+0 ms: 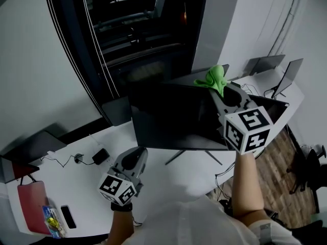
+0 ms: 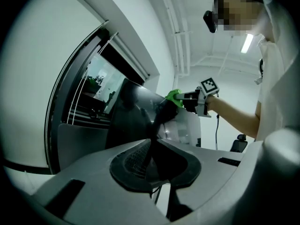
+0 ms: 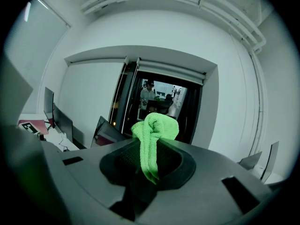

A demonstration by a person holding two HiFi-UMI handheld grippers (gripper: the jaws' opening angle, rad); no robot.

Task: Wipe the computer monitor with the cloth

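Raised to the upper right corner of the computer monitor (image 1: 173, 117), the right gripper (image 1: 223, 92) is seen with its jaws clamped on a bright green cloth (image 1: 215, 79), which is bunched into a folded lump above the jaw tips. In the right gripper view the cloth (image 3: 154, 128) is pinched between the two dark pads of that gripper (image 3: 148, 157), with a narrow tail hanging down between them. The cloth is placed right at the monitor's top edge; whether the dark screen is actually touched by it cannot be told. The monitor is stood upright on its thin legs on a white table (image 1: 173, 185), with its screen turned toward the person and unlit. The left gripper (image 1: 137, 156) is held low over the table, in front of the monitor's lower left corner and well apart from the cloth. In the left gripper view its jaws (image 2: 152, 165) are shown closed together with nothing held between them, and the monitor (image 2: 131, 114) and the cloth (image 2: 174, 97) are seen beyond them. A red bag (image 1: 30, 202) and a dark phone (image 1: 68, 216) are laid at the table's near left end.
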